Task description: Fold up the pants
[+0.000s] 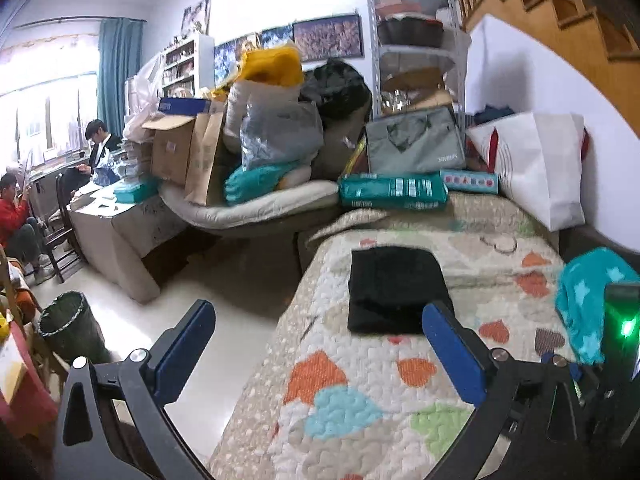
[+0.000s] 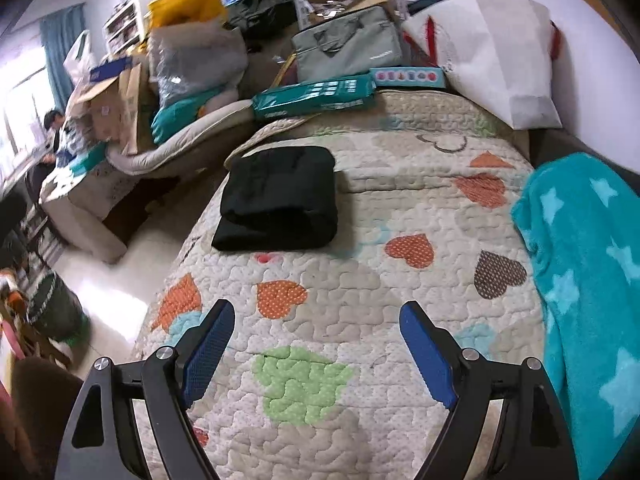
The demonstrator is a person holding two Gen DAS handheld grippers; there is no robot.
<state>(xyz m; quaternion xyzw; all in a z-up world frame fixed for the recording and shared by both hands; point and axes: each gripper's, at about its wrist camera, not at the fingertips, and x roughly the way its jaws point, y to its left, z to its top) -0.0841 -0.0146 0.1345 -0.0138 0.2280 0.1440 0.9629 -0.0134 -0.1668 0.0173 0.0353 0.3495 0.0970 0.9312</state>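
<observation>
Black pants (image 1: 394, 290) lie folded into a compact rectangle on the heart-patterned quilt (image 1: 360, 392), near the bed's left edge. They also show in the right wrist view (image 2: 280, 200). My left gripper (image 1: 316, 316) is open and empty, held above the bed's near edge, short of the pants. My right gripper (image 2: 316, 316) is open and empty, above the quilt (image 2: 360, 360), well back from the pants.
A teal star blanket (image 2: 580, 280) lies on the bed's right side. A white pillow (image 2: 492, 56), a grey bag (image 2: 348, 50) and green boxes (image 2: 316, 94) sit at the bed's head. A cluttered sofa (image 1: 248, 152), a waste bin (image 1: 68, 328) and two seated people (image 1: 100, 148) are left.
</observation>
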